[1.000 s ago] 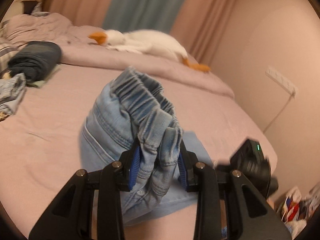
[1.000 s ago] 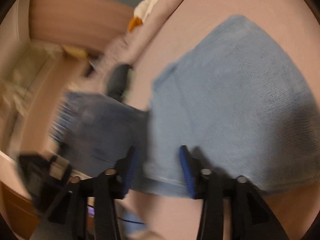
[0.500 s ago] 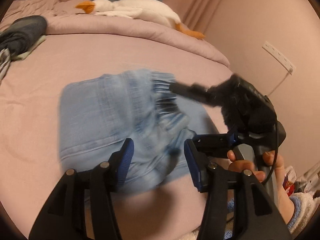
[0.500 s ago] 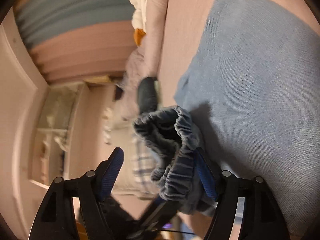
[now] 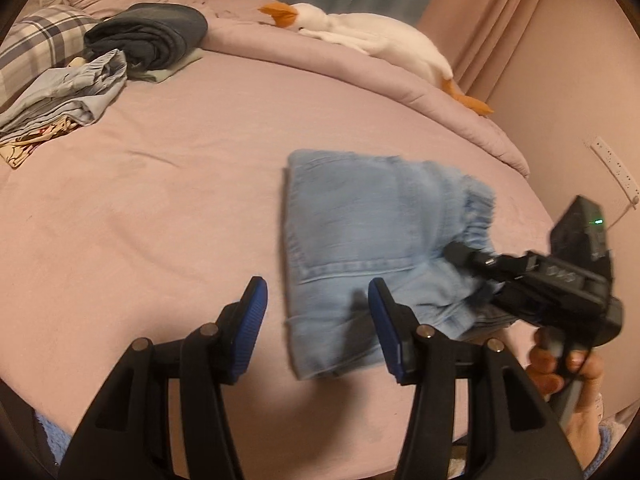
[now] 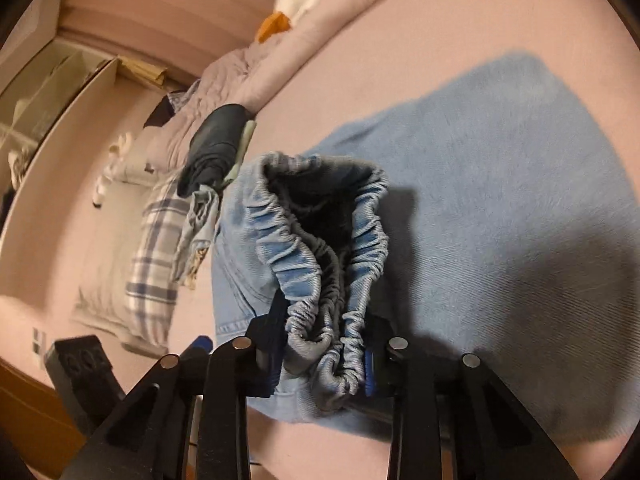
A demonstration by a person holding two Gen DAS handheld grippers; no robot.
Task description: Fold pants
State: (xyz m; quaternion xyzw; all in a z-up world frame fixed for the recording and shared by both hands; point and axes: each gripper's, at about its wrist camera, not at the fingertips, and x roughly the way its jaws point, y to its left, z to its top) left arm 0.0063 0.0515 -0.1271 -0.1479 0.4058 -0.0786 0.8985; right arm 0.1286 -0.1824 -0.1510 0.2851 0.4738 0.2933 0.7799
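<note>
Now my right gripper (image 6: pixel 320 364) has just closed on the waistband (image 6: pixel 324 248), while my left gripper (image 5: pixel 318 320), emptied, hangs apart above the pants (image 5: pixel 360 240). Pants lie folded on the bed (image 5: pixel 160 200), so another fold looks due.

left gripper (image 5: pixel 318 322) released waistband (image 6: pixel 328 264), right gripper (image 6: pixel 322 354) gripped it

A bed (image 5: pixel 168 216) covered in a pink sheet carries everything. Light blue denim pants (image 5: pixel 360 232) lie folded on the sheet, their bunched elastic waistband lifted off it at one end. Taking the pants as the landmark: well beyond them, a rolled pink duvet (image 5: pixel 360 68) runs across the far side of the bed, with a white plush goose (image 5: pixel 372 36) lying on top. Far to the pants' left sit a folded dark garment (image 5: pixel 152 38), crumpled pale blue clothes (image 5: pixel 76 92) and a plaid pillow (image 5: pixel 38 46).
</note>
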